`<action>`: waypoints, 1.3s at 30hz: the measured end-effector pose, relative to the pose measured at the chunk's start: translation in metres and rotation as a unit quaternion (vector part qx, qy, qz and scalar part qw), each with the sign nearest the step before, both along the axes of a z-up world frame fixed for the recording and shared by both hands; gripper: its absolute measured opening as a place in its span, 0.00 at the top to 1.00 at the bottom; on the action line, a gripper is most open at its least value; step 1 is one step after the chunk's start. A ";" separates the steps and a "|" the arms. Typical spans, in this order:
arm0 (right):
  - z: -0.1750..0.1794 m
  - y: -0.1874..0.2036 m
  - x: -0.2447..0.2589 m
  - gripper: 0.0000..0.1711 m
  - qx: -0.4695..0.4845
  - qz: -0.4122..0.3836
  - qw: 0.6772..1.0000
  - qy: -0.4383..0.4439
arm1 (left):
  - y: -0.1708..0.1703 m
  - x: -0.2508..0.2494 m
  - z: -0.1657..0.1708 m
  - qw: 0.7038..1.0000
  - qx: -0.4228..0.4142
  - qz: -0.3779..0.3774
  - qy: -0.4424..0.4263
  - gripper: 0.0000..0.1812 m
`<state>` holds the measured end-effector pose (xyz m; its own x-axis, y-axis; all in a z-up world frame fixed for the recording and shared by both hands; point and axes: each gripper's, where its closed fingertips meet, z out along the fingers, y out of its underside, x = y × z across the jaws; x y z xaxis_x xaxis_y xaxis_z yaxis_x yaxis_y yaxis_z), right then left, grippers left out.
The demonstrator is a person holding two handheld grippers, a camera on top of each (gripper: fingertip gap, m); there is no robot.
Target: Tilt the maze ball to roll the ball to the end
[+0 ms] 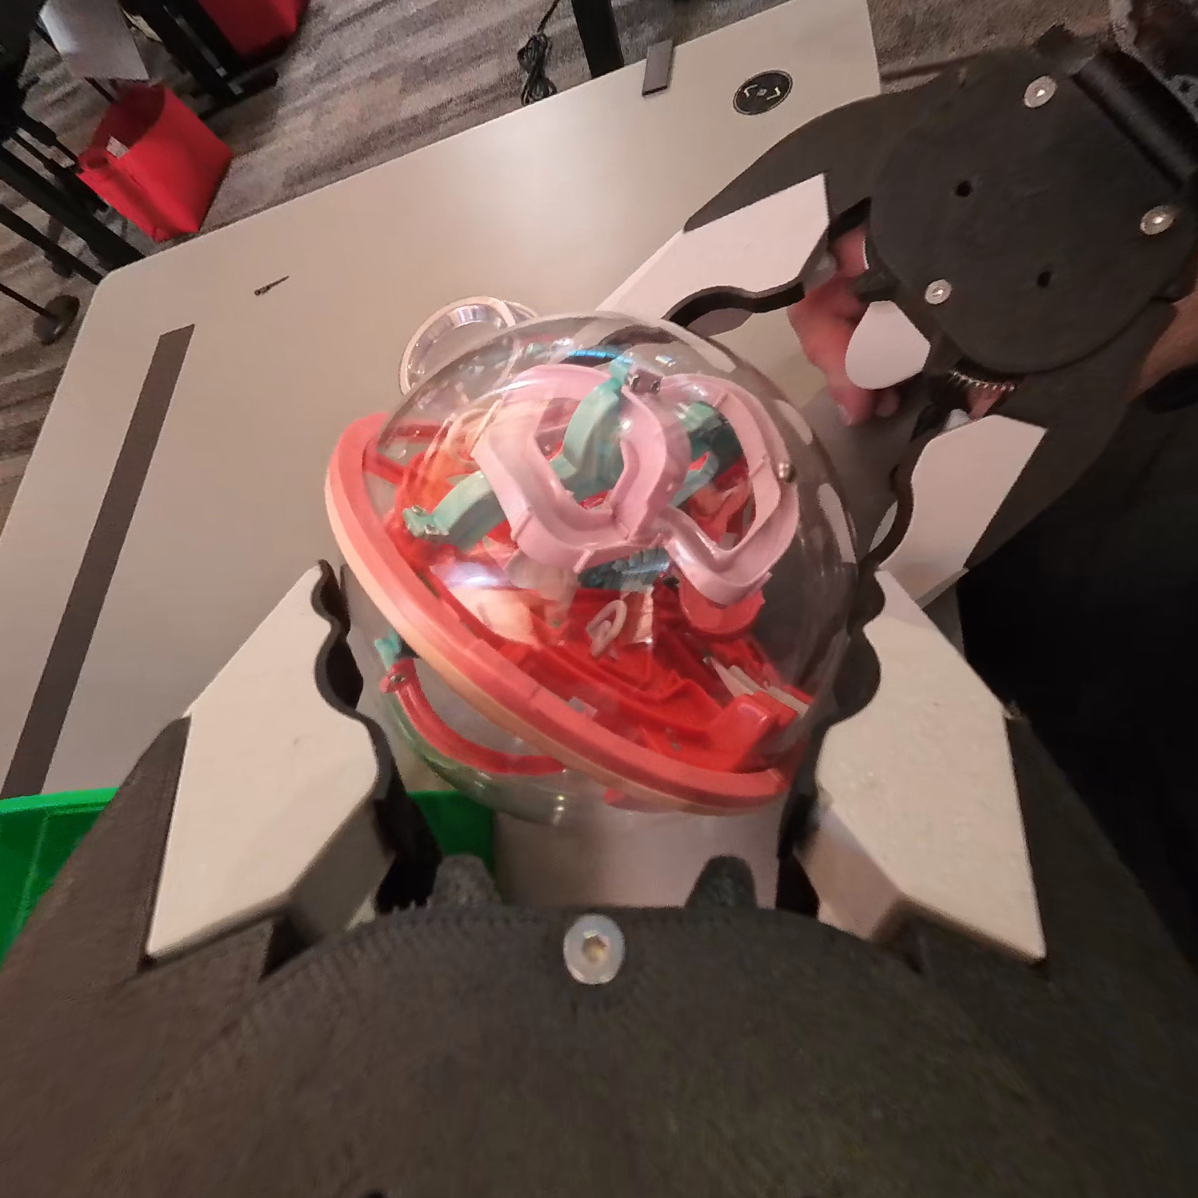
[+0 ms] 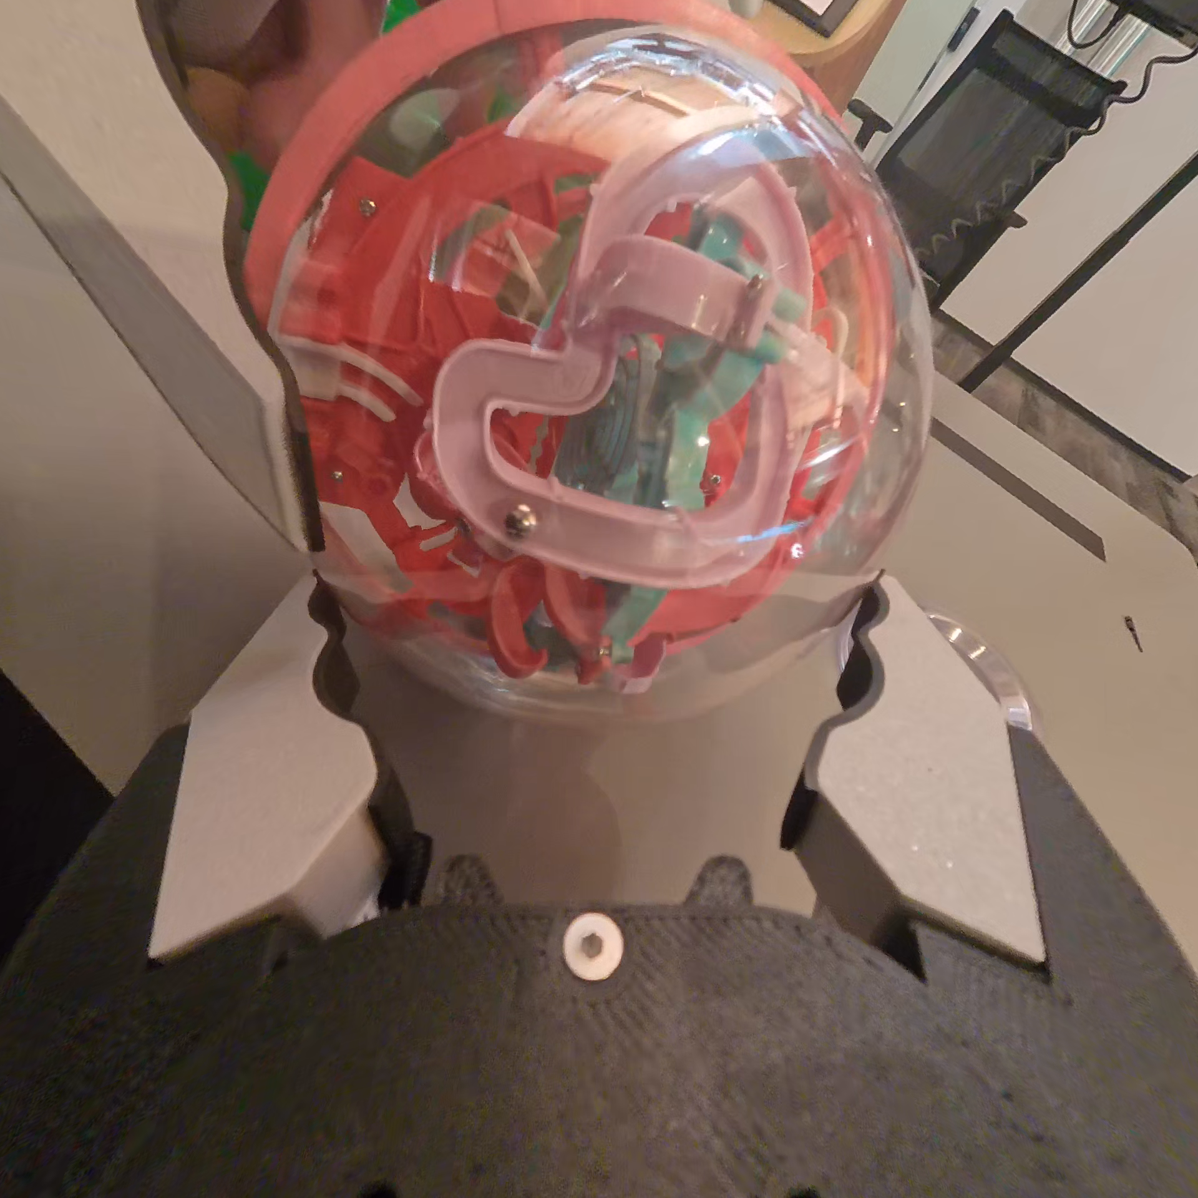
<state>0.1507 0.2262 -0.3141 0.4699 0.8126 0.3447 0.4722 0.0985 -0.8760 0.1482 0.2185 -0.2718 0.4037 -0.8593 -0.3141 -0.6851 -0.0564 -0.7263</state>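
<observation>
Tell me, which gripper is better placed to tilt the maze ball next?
Neither alone, though the right gripper has the edge: the steel ball on the pink track shows clearly in its view. Both cradle the maze ball.

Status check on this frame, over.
Left gripper and right gripper both cradle clear plastic maze ball, lifted off table. Small steel ball on pink track. Nothing obstructing.

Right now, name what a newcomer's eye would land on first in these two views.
The clear maze ball with pink, teal and red tracks fills the middle of both views, held off the white table between the left gripper and the right gripper. A small steel ball sits on the pink track. A red bag stands on the floor beyond.
</observation>
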 end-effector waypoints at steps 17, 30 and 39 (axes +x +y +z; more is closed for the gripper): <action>0.004 -0.015 0.028 0.12 -0.050 0.028 0.998 -0.038 | -0.008 0.026 0.003 0.990 -0.044 0.000 -0.131 0.18; 0.018 -0.032 0.063 0.13 -0.120 0.058 0.987 -0.090 | -0.017 0.056 0.000 0.946 -0.186 -0.005 -0.264 0.18; 0.022 -0.031 0.072 0.16 -0.162 0.072 0.974 -0.143 | -0.014 0.062 -0.002 0.936 -0.199 -0.020 -0.288 0.16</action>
<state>0.2231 0.1951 -0.2920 0.2647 0.9510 0.1597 0.7037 -0.0772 -0.7063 0.2102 0.2043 -0.2740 0.3725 -0.8799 0.2950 -0.1925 -0.3842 -0.9030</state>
